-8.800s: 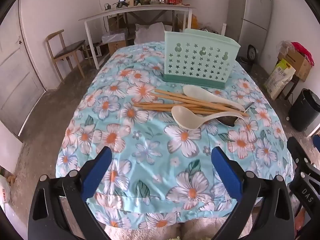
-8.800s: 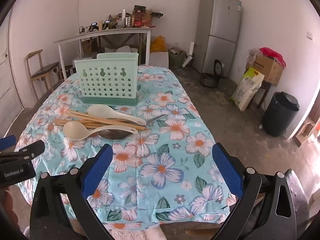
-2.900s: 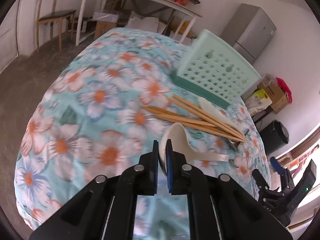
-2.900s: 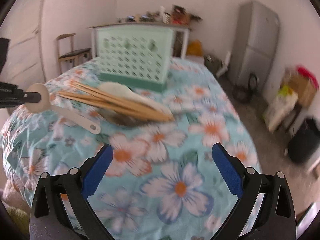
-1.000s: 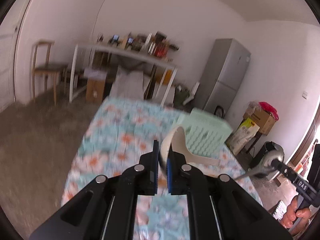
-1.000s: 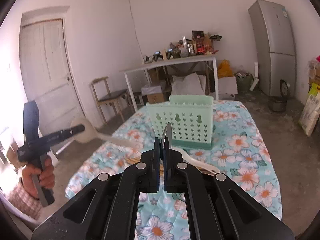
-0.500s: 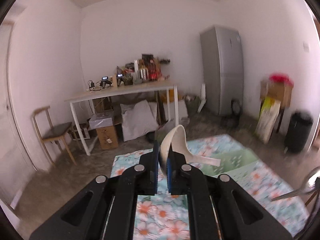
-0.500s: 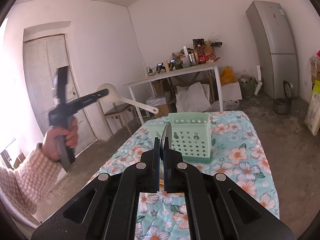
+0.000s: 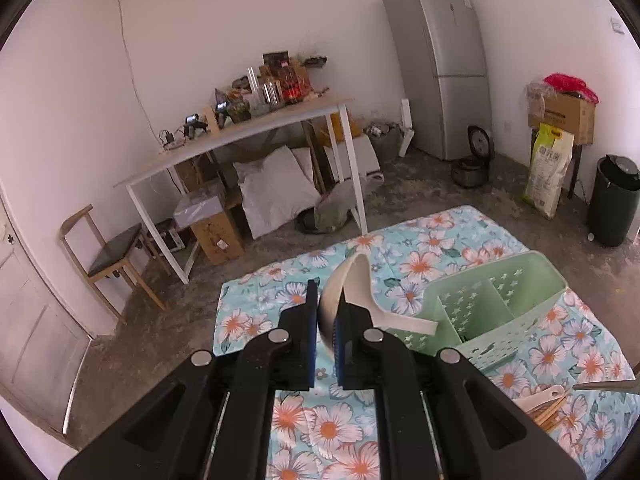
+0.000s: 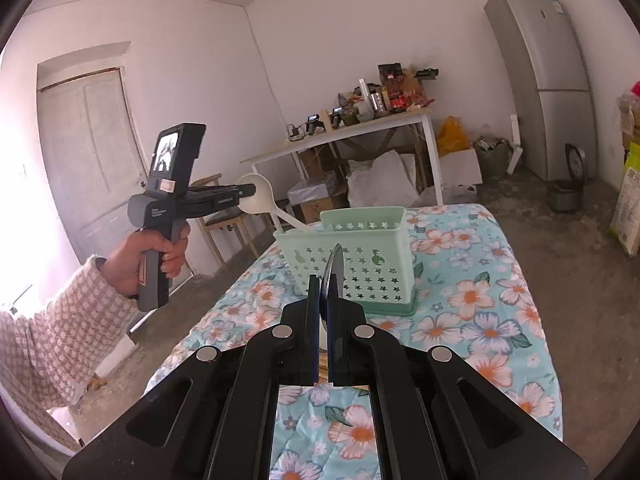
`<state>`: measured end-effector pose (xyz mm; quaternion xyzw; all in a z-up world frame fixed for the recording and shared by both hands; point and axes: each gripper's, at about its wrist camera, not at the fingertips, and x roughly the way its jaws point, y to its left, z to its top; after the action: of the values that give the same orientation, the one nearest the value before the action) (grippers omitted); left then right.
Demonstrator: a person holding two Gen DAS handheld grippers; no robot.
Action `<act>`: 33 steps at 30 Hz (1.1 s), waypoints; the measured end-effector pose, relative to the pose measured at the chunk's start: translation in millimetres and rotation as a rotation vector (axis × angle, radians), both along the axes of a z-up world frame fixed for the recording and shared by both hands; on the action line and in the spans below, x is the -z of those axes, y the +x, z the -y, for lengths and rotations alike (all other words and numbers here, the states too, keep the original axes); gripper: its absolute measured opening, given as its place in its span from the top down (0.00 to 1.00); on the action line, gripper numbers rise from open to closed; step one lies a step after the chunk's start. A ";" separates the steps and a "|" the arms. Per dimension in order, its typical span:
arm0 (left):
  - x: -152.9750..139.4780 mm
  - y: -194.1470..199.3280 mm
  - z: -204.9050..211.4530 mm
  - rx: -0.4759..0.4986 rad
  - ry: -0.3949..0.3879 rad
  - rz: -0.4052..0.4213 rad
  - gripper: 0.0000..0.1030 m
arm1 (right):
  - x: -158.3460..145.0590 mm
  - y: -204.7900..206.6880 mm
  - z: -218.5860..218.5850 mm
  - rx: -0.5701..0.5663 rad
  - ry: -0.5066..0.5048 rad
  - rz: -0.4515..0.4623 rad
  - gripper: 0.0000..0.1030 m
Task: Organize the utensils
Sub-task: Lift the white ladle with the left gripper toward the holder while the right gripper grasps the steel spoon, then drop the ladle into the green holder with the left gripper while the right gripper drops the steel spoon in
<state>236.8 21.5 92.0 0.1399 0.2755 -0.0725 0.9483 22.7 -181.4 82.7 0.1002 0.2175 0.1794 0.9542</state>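
Utensils are split three ways at this moment. The white ladle (image 9: 362, 300) is clamped by its bowl in the left gripper (image 9: 325, 334), handle end hanging above the green caddy (image 9: 492, 312), seemingly over its edge. A metal spoon (image 10: 334, 276) is pinched edge-on in the tightly closed right gripper (image 10: 323, 320), short of the caddy. Chopsticks (image 9: 550, 416) and another white spoon (image 9: 540, 396) lie on the flowered bench (image 9: 332, 432). My worry is the ladle: held by its curved bowl, it could pivot or slip as the handle meets a divider, missing the compartment. A hard poke might also tip or push the light caddy. With both grippers heading for one container, they could knock each other.
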 end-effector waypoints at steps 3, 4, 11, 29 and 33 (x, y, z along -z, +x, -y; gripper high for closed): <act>2.1 11.3 -1.8 0.028 -0.060 -0.046 0.90 | -0.7 1.3 3.4 0.007 0.011 -0.004 0.99; 0.8 15.0 -2.7 0.041 -0.096 -0.064 0.90 | -0.9 1.6 3.7 0.010 0.010 -0.005 0.99; -10.4 9.5 -22.7 0.057 -0.321 -0.002 0.43 | -7.8 2.9 5.5 0.019 -0.004 0.009 0.99; 74.3 -71.8 -59.6 -0.121 -0.353 -0.107 0.21 | -97.7 51.0 12.8 -0.073 0.042 0.241 0.99; 100.3 -89.3 -65.0 -0.099 -0.486 -0.168 0.21 | -103.7 81.1 7.8 -0.110 0.084 0.229 0.99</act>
<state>147.5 86.4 -8.3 -0.1124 0.3344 -0.1016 0.9302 103.8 -189.2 186.4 0.1067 0.1046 0.2508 0.9564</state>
